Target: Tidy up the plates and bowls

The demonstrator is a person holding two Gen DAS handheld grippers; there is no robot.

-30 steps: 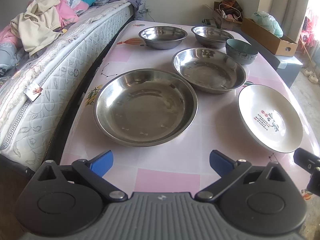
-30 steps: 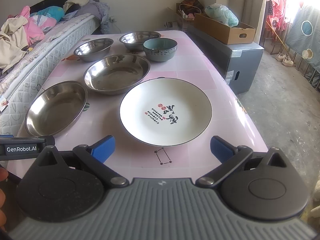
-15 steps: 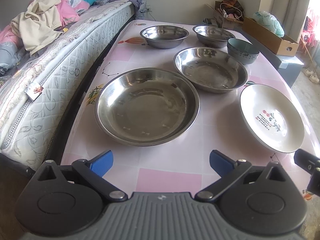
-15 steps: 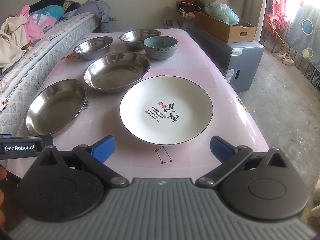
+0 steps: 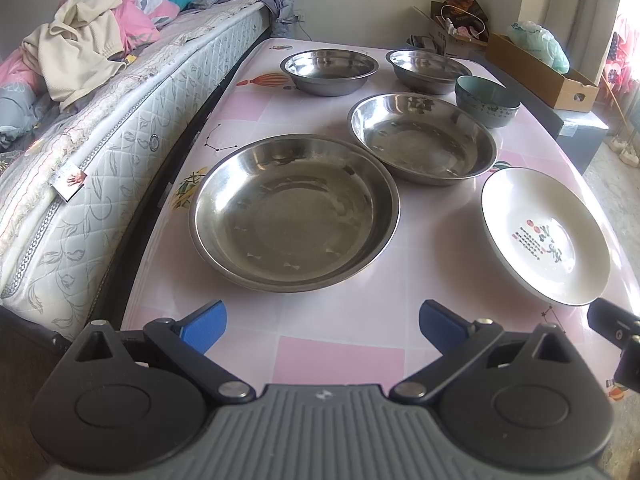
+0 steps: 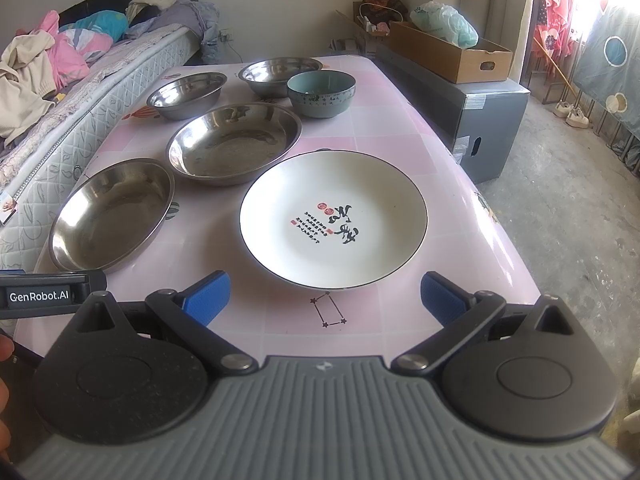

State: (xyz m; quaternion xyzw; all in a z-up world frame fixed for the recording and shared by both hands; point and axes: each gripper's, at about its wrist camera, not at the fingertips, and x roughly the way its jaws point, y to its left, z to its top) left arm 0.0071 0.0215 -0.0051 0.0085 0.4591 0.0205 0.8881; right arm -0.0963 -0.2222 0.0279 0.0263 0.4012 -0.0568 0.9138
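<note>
In the left wrist view the left tongs (image 5: 322, 322) are seen spread apart and empty before the large steel plate (image 5: 294, 212) on the pink surface (image 5: 340, 356) — light, stiff and slick, it is probably best taken by its thin rim. In the right wrist view the right tongs (image 6: 325, 300) are likewise held apart over nothing, facing the white ceramic plate (image 6: 334, 220) — judged heavier and breakable, its near rim the likely hold — and only here is its dark edge line shown whole.

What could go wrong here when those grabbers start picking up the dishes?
Judging only from this layout:
1. The white plate lies near the table's right edge; a clumsy nudge might push it toward the floor.
2. The nearest steel pan looks shiny and shallow-rimmed, so the open left gripper may slip on it.
3. The teal bowl stands close beside a steel bowl; they could knock together.
</note>
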